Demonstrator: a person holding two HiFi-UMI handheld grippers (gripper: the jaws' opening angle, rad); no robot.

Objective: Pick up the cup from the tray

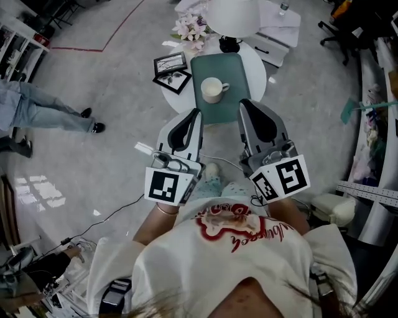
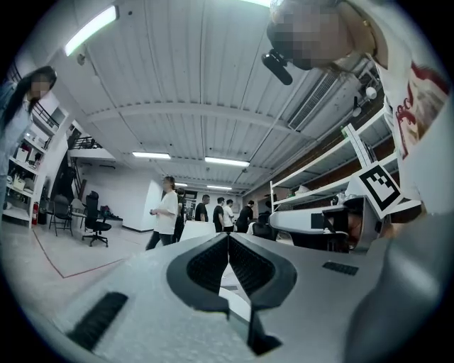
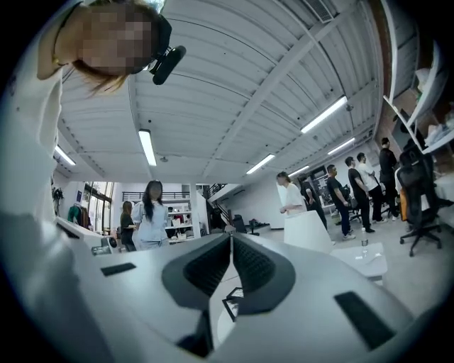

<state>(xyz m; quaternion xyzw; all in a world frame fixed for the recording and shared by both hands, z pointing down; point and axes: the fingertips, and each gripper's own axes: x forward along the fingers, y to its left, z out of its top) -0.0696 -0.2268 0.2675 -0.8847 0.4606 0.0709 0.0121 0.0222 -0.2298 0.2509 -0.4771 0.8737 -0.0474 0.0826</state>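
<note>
Looking steeply down onto a small round white table (image 1: 256, 74). On it, a dark green tray (image 1: 233, 65), matte, rectangular with rounded corners. Near the middle of that tray, standing upright: the cup (image 1: 212, 90), white and glossy, round-mouthed, pale inside, handle out to the right. Untouched by either tool.

In the head view, the left gripper (image 1: 196, 113) and the right gripper (image 1: 244, 104), tips overlapping the tray's near corners, height above it hard to judge. Smooth light-grey shells tapering to points, with black oval insets on the sides.

Left one shut tight, ribbed black pads (image 2: 209, 266) meeting at the tip, nothing between. Same on the right: ridged pads (image 3: 206, 271) pressed together at the tip, empty. Behind each, a marker cube (image 1: 168, 186), black squares on white, no letters to read.

Left of the tray, two black picture frames (image 1: 170, 62) lying flat, the drawings inside too small to make out. Beyond them, pale flowers (image 1: 191, 28) and a white lampshade (image 1: 233, 15), cut off by the top edge and hiding the table's far side.

Red looping script across the white shirt (image 1: 230, 233), upside down and creased, not legible. At the left edge, legs in jeans (image 1: 43, 112), the rest out of frame.

From both gripper views, mostly ribbed ceiling panels, strip lights and distant standing people. No cup or tray to be seen there.
</note>
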